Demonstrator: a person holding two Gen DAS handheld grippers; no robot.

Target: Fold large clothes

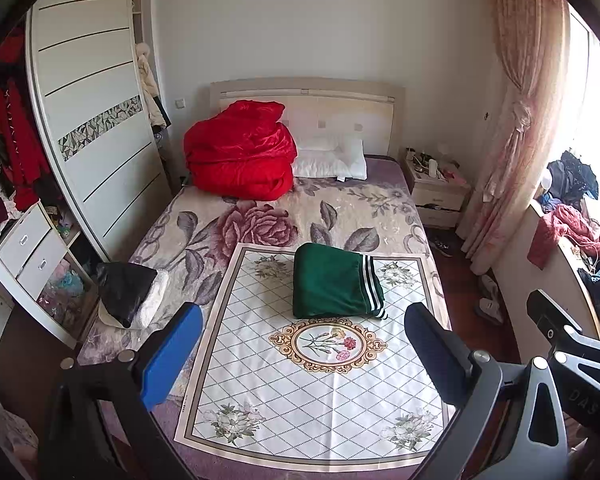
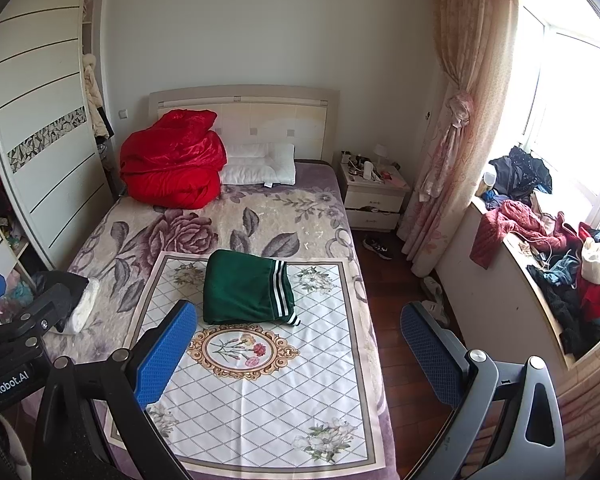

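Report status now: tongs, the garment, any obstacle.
Left tongs open, empty. Right tongs open, empty. Green garment folded on white mat. Nothing in the way.

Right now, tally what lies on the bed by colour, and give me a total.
Green: 1, folded green garment
Red: 1, red quilt
White: 1, white pillow
Black: 1, black garment with white lining
Patterned: 1, white floral cloth under the green garment
Total: 5

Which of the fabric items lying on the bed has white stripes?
The folded green garment on the diamond-patterned cloth; the red quilt is plain.
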